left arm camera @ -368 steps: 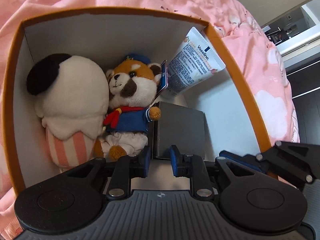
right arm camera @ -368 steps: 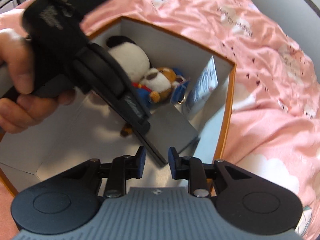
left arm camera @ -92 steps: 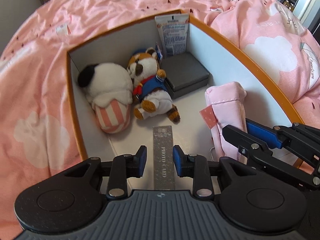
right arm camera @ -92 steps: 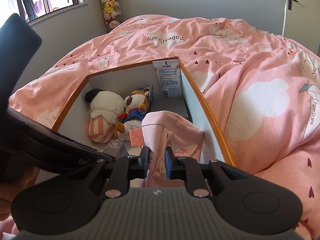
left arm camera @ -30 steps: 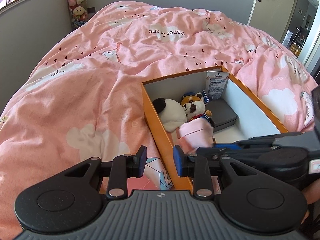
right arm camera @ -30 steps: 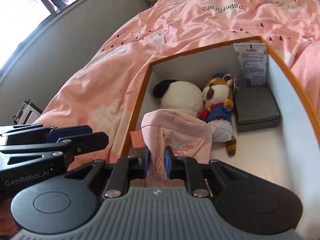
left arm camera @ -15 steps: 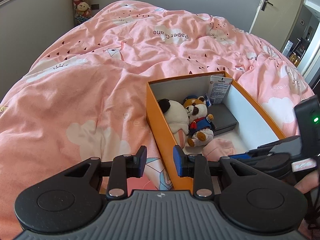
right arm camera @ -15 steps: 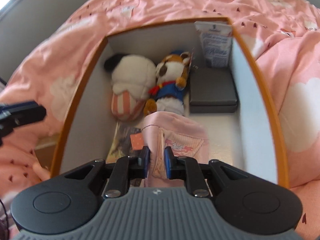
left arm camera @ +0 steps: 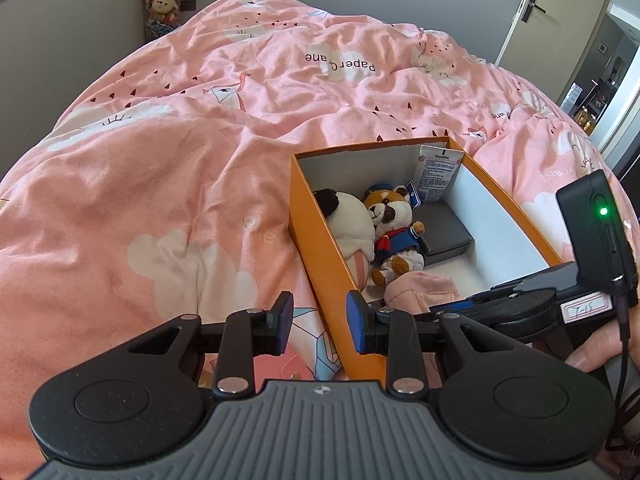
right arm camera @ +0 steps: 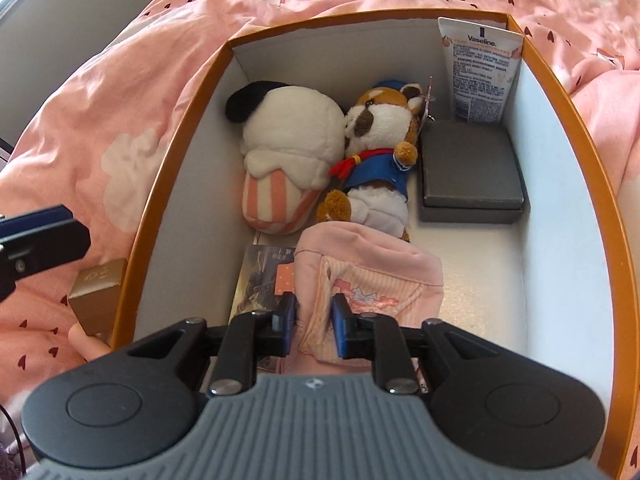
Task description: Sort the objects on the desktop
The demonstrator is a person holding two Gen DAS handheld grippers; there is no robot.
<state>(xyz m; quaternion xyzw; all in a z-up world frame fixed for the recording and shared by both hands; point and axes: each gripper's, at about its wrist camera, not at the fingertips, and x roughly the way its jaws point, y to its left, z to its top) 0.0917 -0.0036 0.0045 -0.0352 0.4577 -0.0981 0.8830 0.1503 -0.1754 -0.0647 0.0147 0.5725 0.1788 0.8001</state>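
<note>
Right wrist view: the right gripper [right arm camera: 313,316] points steeply down into the orange box [right arm camera: 160,184], its jaws having just been opening, now narrow with the pink pouch [right arm camera: 368,276] between them; the cloth bulges through the gap and the left pad looks barely clear of it, so I judge the grip released or nearly so; the pouch is soft, light and floppy, likely to slump, best pinched at its thick folded upper edge; just left of the tongs a photo card [right arm camera: 260,280] lies flat under the pouch; beyond sit the cupcake plush [right arm camera: 288,160], the raccoon plush [right arm camera: 380,152], the grey case [right arm camera: 470,168] and the Vaseline tube [right arm camera: 480,72]; the left gripper [left arm camera: 319,322] hangs narrow and empty outside the box wall, over the pink quilt [left arm camera: 200,140]
</note>
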